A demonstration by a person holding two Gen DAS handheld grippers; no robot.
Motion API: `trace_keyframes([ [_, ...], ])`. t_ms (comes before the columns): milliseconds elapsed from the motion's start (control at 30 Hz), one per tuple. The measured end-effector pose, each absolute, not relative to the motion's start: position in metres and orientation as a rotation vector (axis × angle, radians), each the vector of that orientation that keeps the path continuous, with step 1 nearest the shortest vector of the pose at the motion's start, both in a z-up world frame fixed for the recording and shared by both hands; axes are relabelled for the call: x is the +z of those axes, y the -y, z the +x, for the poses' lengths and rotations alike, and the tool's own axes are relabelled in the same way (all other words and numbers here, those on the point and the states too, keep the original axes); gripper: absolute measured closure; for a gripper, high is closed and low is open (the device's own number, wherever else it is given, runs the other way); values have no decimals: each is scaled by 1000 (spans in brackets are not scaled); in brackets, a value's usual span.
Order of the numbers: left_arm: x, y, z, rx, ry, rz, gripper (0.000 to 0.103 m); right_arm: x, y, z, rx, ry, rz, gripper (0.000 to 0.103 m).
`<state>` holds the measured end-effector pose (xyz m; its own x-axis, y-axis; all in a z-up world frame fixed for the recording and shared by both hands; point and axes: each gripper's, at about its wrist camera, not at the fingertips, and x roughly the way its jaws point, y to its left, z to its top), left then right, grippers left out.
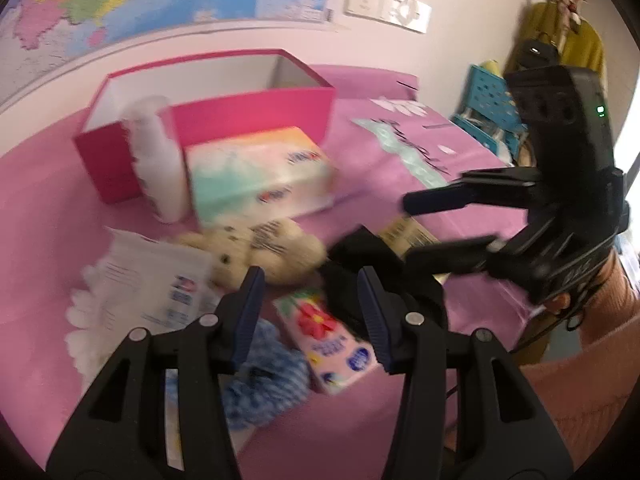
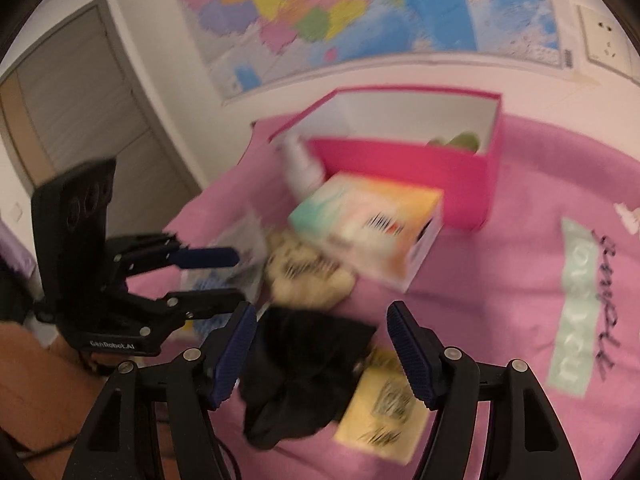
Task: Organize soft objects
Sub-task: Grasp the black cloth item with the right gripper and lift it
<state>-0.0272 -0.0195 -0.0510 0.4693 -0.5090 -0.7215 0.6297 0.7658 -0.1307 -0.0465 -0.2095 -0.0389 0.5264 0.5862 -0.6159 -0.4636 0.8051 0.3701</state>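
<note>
Soft stuff lies in a heap on the pink cloth [image 1: 48,200], in front of the pink box [image 1: 256,114]. Teddy bear [image 1: 256,252] at centre of the left wrist view, tissue box [image 1: 256,176] at its 12 o'clock and touching it, box wall right behind. White fluffy thing [image 1: 156,160] leans on the box's front corner, at 10 o'clock from the bear. Black cloth [image 2: 304,368] at the bear's 4 o'clock, overlapping a yellow packet [image 2: 380,412]. Pink tissue pack [image 1: 328,340] at the bear's 5 o'clock, blue knit thing [image 1: 264,376] at 6, white packet [image 1: 152,284] at 8.

Left gripper [image 1: 310,316] hovers over the tissue pack & knit thing, fingers apart, nothing between the pads. Right gripper [image 2: 320,354] over the black cloth, fingers wide apart; pics too blurred to say if pads touch it. Something green [image 2: 460,142] sits inside the box. Wall map [image 2: 360,12] behind.
</note>
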Motion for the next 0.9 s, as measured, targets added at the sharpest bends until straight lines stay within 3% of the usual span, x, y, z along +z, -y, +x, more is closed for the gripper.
trace_keyframes([
  [200,-64,18,-25,-649,-873,162,54,-66,187,-42,651,-870,157,36],
  [300,-64,13,-29,-666,-869,142,54,-76,187,-34,653,-891,193,43],
  [400,-65,16,-34,-698,-872,146,54,-80,192,-30,663,-900,224,61],
  [467,-64,20,-36,-731,-881,148,53,-80,193,-30,675,-894,244,87],
  [533,-62,23,-39,-766,-875,143,52,-78,197,-31,672,-883,260,93],
  [633,-55,28,-40,-811,-866,120,43,-67,204,-35,676,-839,297,96],
  [833,-51,44,-33,-828,-855,127,42,-31,203,-44,690,-732,251,97],
  [900,-57,45,-32,-808,-880,136,42,-32,200,-41,647,-746,214,93],
])
